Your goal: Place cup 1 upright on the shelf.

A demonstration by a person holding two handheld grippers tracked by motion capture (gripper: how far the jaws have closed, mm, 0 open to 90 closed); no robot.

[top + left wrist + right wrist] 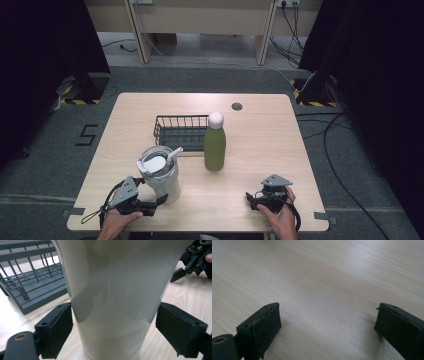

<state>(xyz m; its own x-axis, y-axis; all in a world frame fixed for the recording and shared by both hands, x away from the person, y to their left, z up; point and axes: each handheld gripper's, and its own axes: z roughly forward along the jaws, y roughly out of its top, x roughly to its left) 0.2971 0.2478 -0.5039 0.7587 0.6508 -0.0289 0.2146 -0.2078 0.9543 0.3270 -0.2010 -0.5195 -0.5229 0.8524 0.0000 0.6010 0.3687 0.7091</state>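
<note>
High view looks down on the table (260, 115) — both tongs views sit close above it.

The left claw (159, 202) is held low at the near left by the left hand (116, 222), jaws spread wide and pointed right, pads (58, 327) sitting either side of something with the left one about touching it. The right claw (251, 199) is gripped by the right hand (281, 216) at the near right, jaws wide apart, nothing between them.

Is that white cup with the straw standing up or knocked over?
Upright. The white tumbler stands on its base on the table, lid and straw on top, between the left gripper's open fingers.
</note>
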